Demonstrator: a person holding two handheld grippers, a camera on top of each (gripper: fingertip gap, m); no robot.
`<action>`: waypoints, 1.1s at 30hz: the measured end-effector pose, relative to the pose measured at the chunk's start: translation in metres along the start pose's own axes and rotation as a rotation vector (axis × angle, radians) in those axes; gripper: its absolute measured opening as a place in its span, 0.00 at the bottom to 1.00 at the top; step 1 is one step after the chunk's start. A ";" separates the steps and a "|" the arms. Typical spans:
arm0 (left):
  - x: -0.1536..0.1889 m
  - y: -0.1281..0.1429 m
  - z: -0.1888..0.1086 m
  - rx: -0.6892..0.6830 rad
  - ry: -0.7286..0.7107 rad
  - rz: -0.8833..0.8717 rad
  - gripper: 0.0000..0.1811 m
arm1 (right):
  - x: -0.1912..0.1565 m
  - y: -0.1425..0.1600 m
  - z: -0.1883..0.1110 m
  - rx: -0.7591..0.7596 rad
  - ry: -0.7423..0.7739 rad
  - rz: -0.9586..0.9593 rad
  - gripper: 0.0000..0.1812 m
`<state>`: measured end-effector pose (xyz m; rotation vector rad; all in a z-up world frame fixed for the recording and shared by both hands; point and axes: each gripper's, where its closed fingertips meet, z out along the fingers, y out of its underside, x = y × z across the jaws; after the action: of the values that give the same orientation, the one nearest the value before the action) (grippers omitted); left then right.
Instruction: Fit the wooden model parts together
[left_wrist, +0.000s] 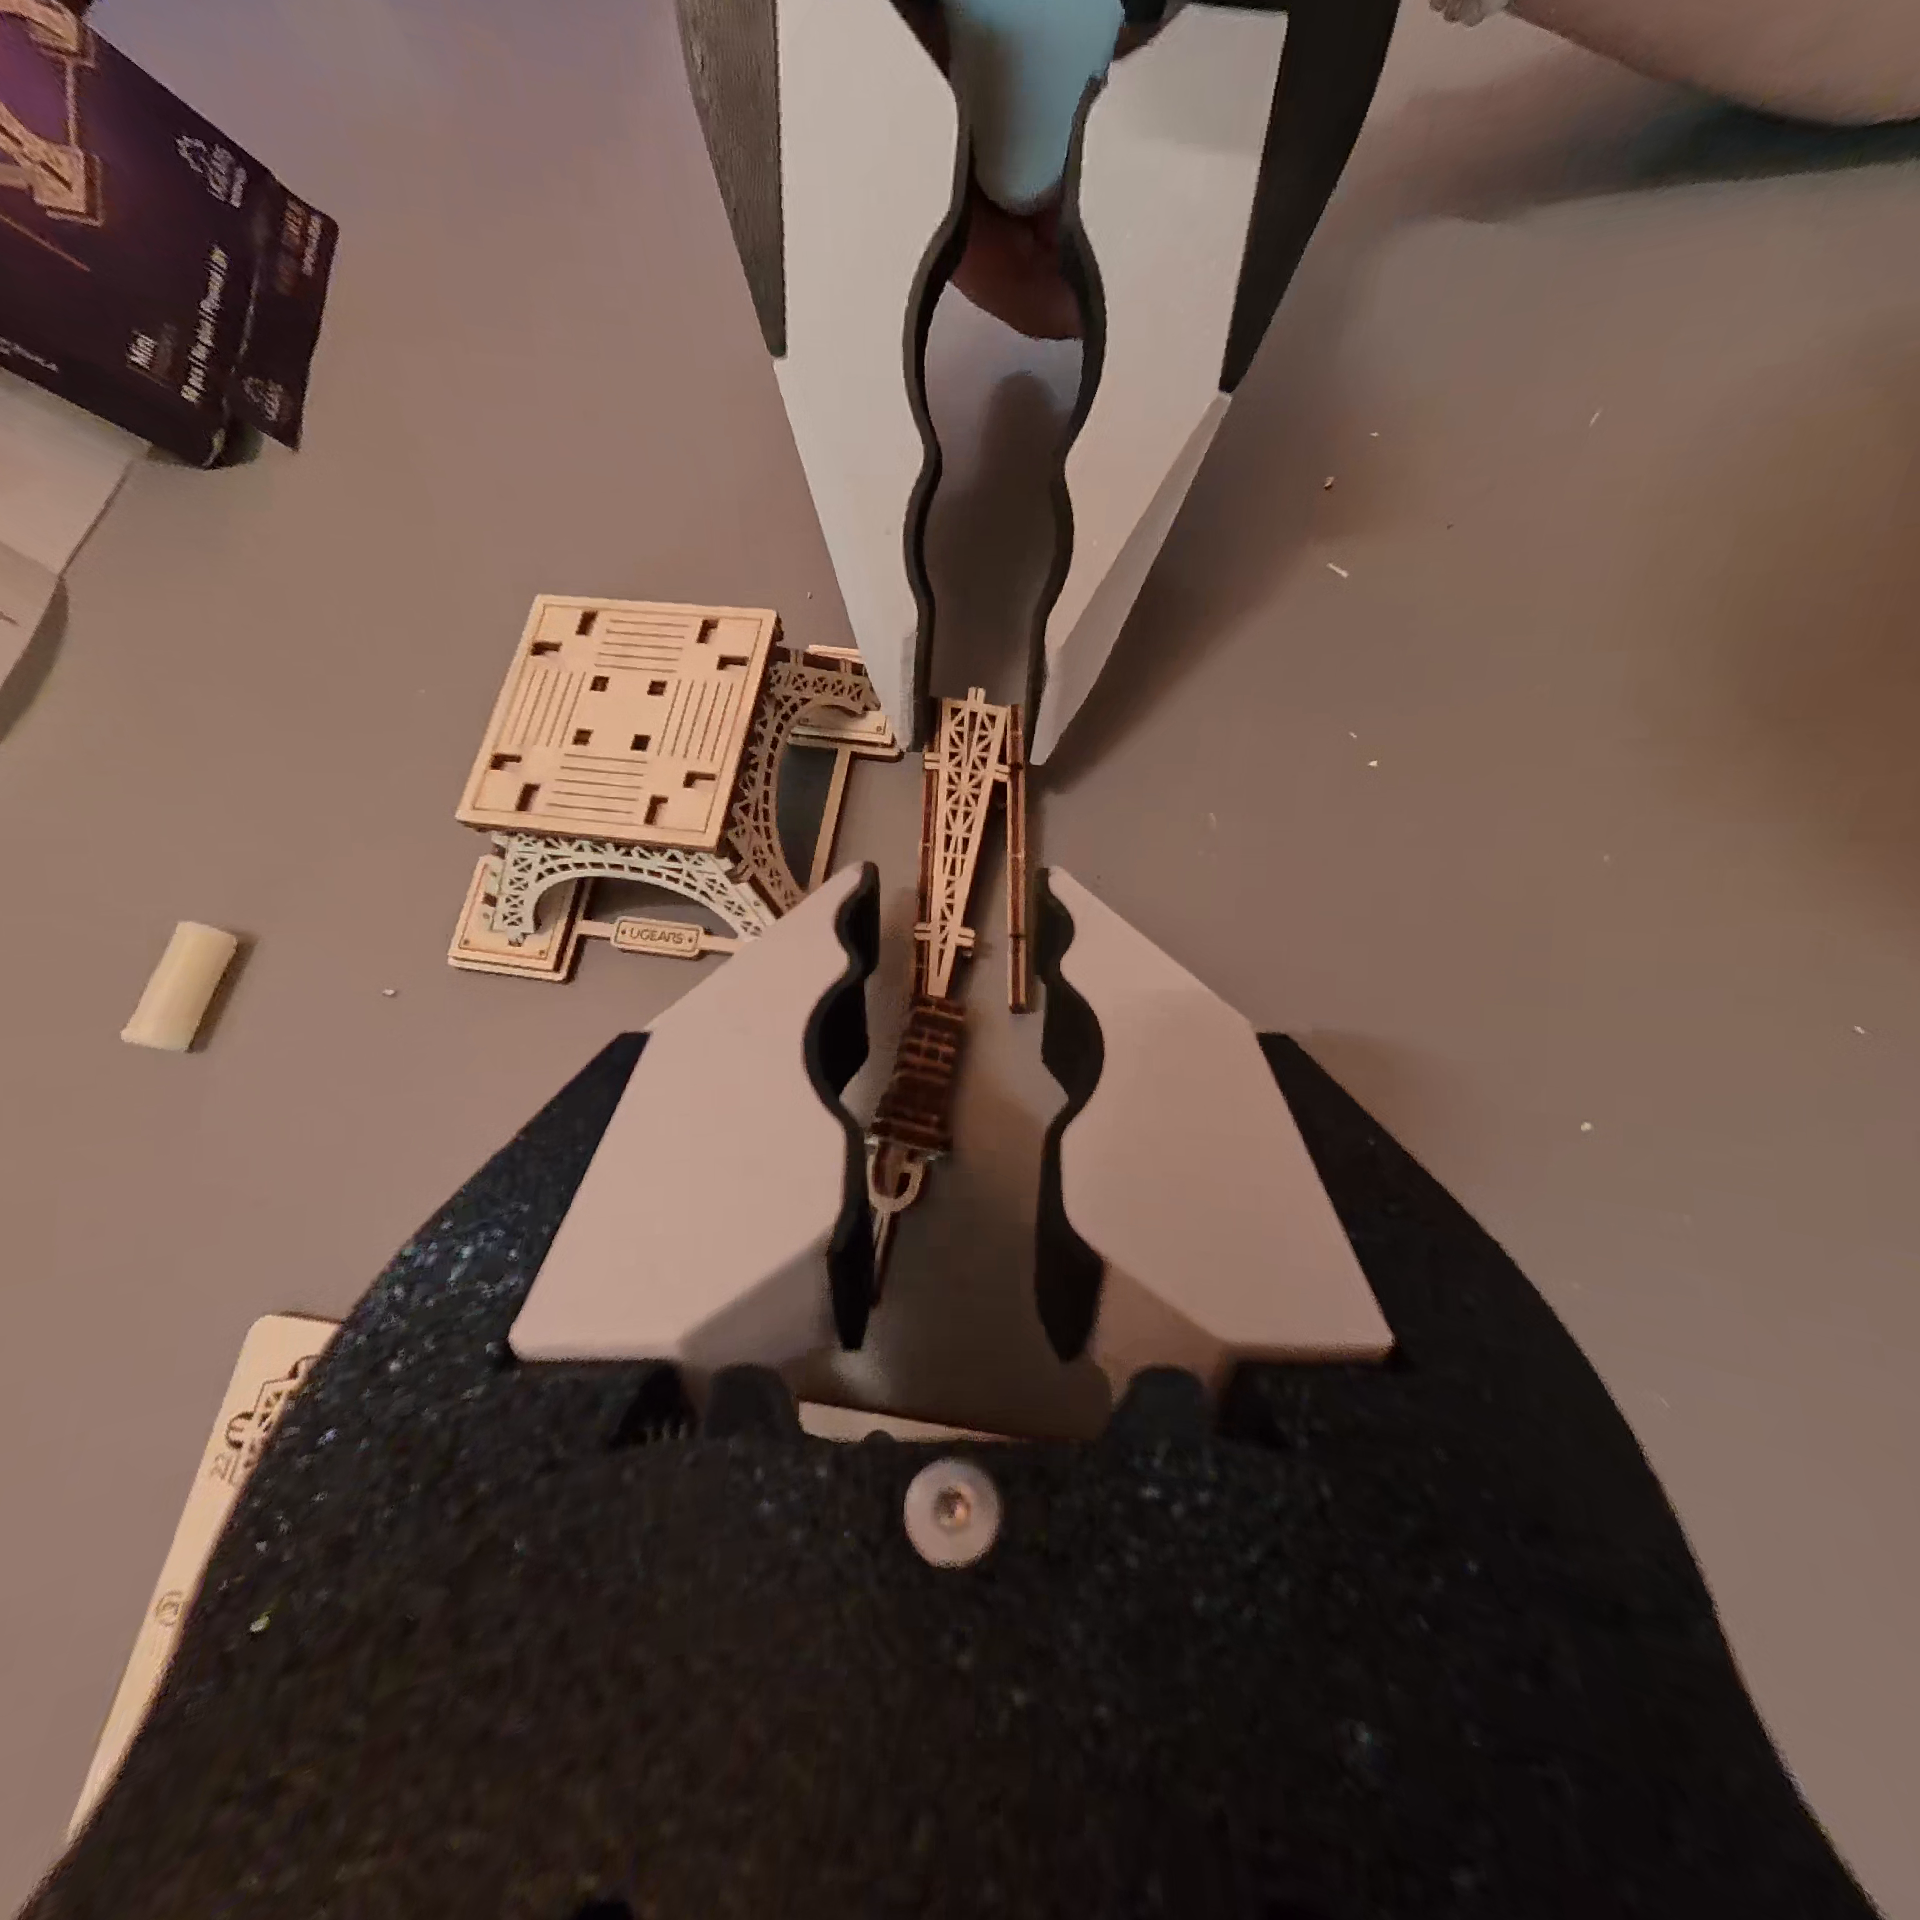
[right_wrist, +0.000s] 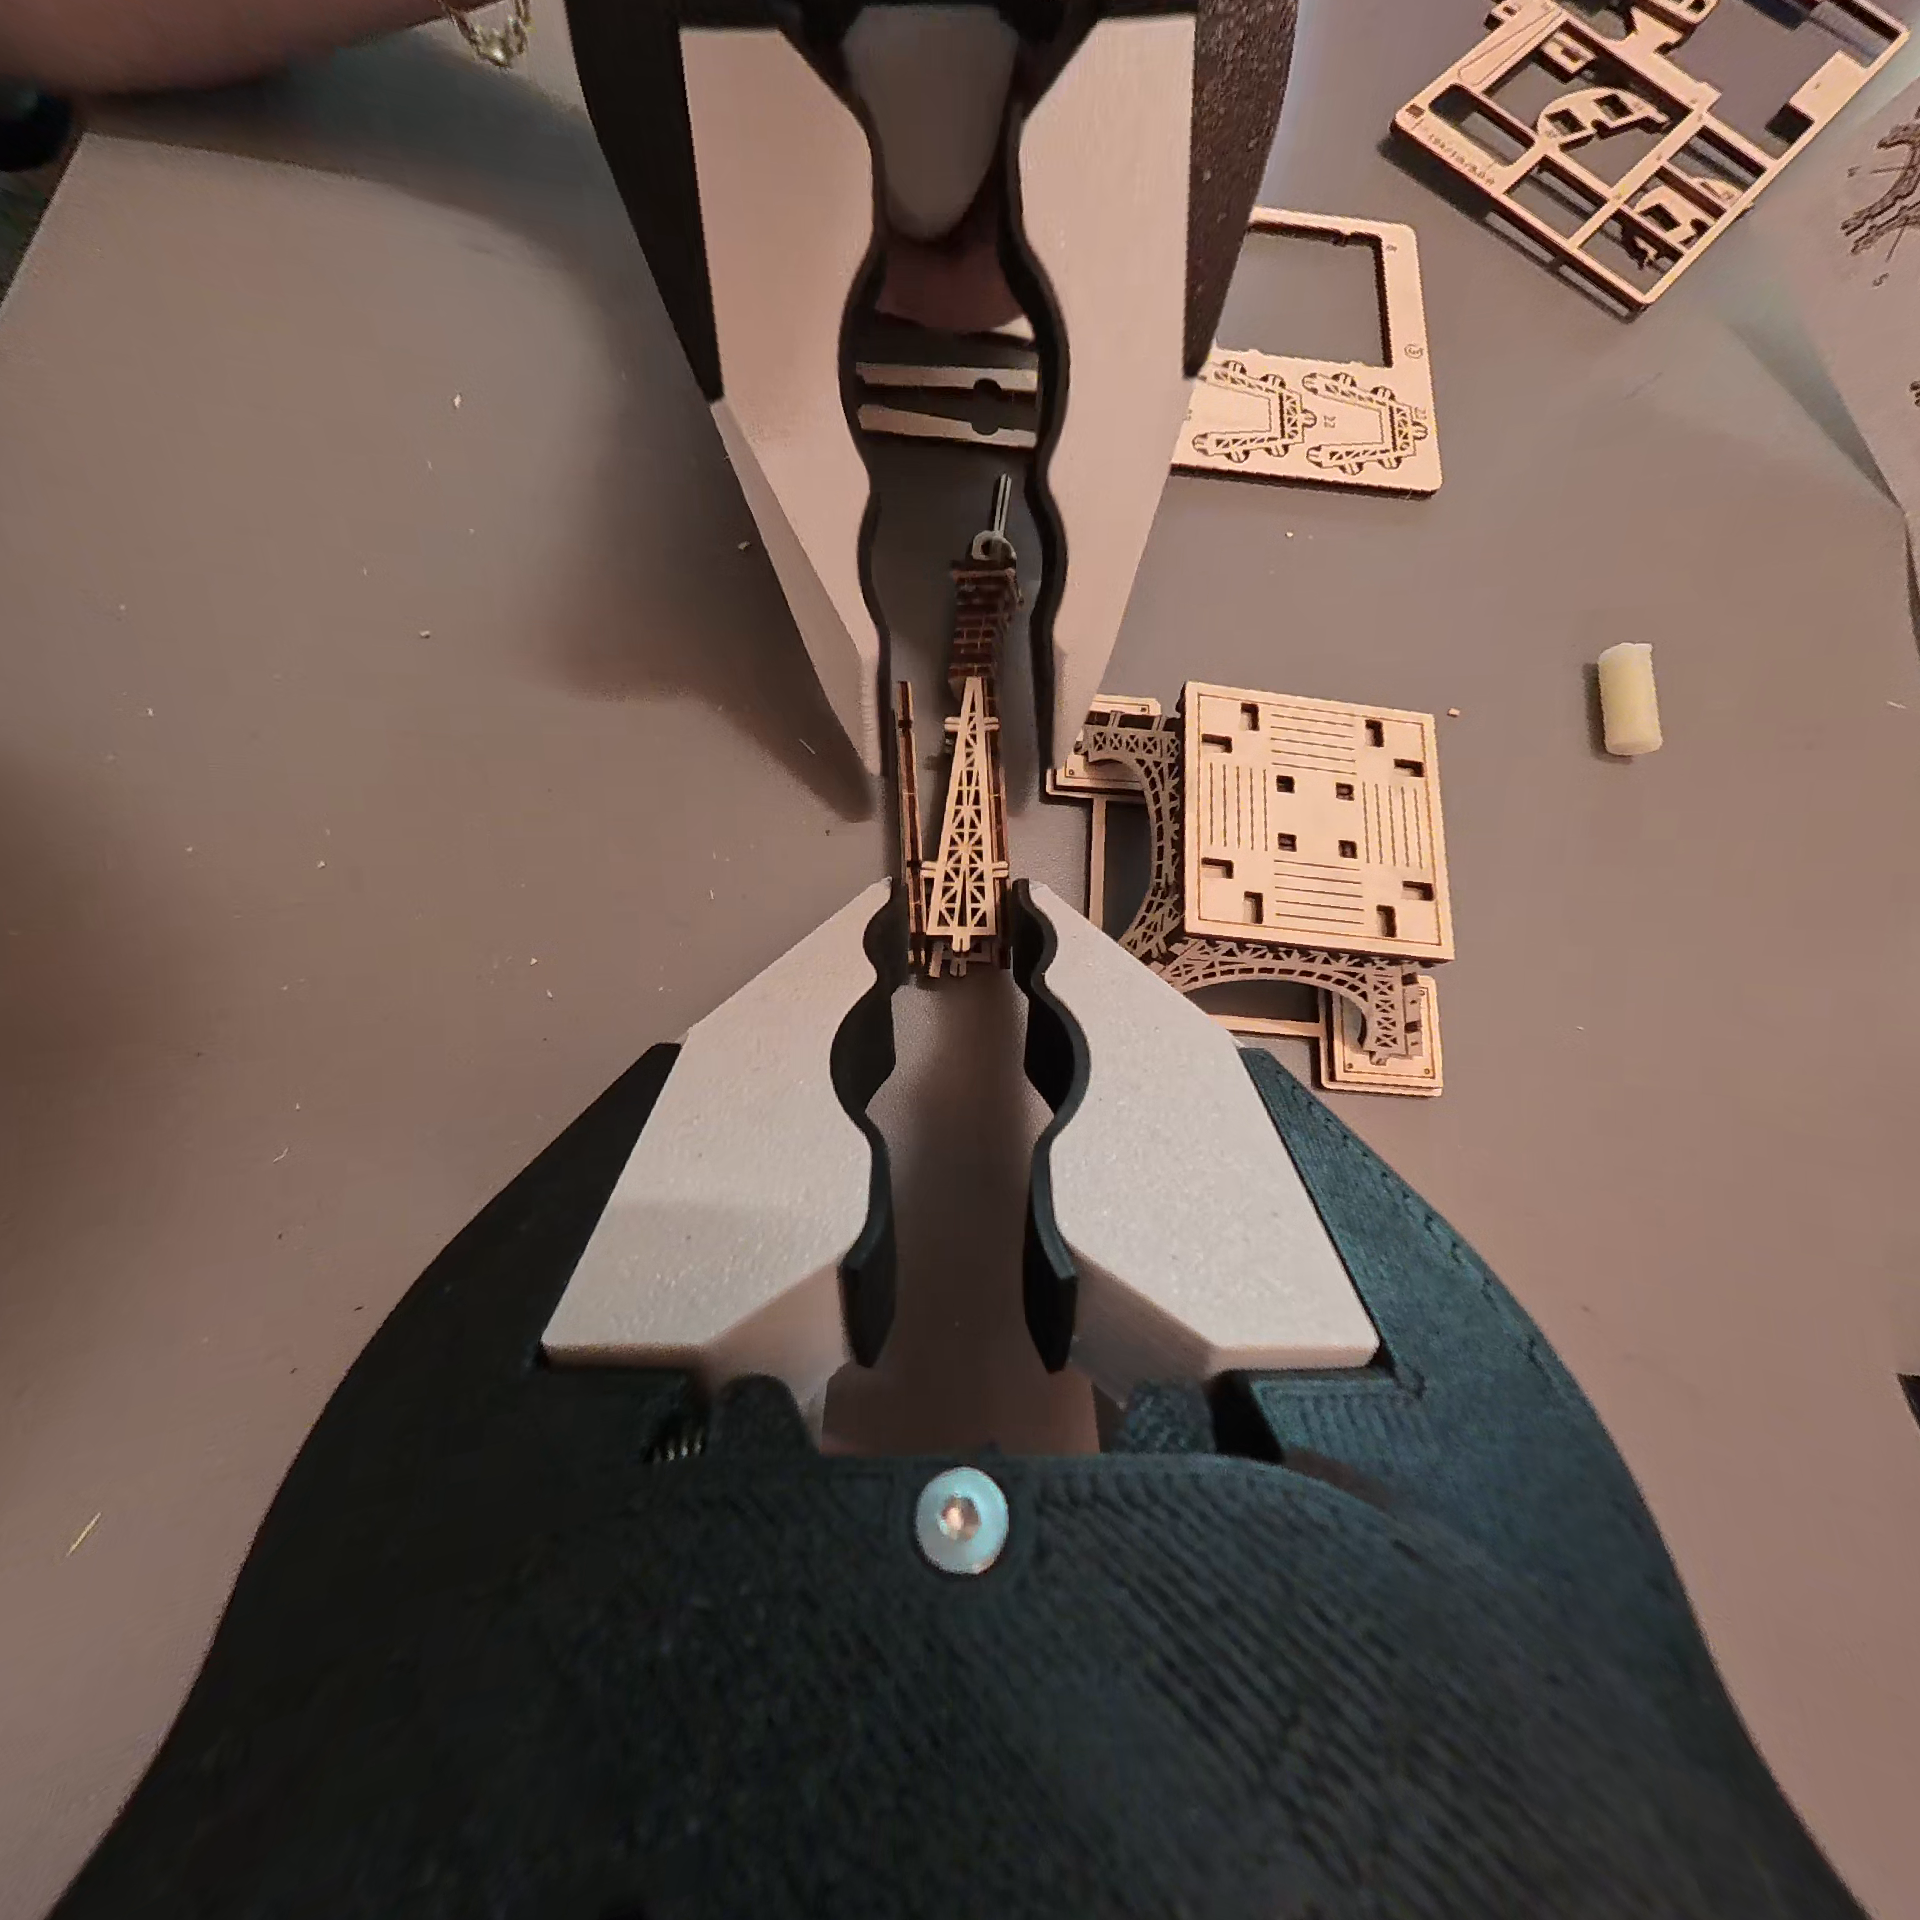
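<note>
Wooden spire section (left_wrist: 961, 852) being held between both grippers above the table (left_wrist: 1455, 727).
Right gripper (right_wrist: 951, 940) is seemingly clamping its wide end; left gripper (left_wrist: 951, 914), jaws apart, should be closing squarely.

Grey table (right_wrist: 416, 623) carries the tower base (right_wrist: 1314, 831) right of the right gripper's fingers, punched wooden sheets (right_wrist: 1351, 416) ahead, a pale stub (right_wrist: 1629, 696) farther right.

Both wide-angle views are dim and warm-toned, with soft shadows on the grey table (left_wrist: 1455, 727) beneath the grippers. Straight lines bow toward the edges. The left view is softer and slightly blurred; the right is sharper.
</note>
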<state>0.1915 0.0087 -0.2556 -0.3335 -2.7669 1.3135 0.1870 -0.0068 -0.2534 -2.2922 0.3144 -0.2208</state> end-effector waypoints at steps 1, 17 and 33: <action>0.001 0.002 0.002 -0.010 0.007 0.004 0.11 | 0.000 0.000 0.000 0.003 0.001 0.003 0.09; 0.000 0.001 0.006 -0.035 0.034 0.018 0.07 | -0.001 0.001 -0.002 0.037 0.008 0.043 0.10; 0.000 -0.009 0.012 -0.005 0.025 0.028 0.08 | -0.001 0.000 -0.001 0.085 0.002 0.082 0.10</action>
<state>0.1876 -0.0065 -0.2563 -0.3872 -2.7554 1.2997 0.1855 -0.0072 -0.2526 -2.1902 0.3923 -0.1909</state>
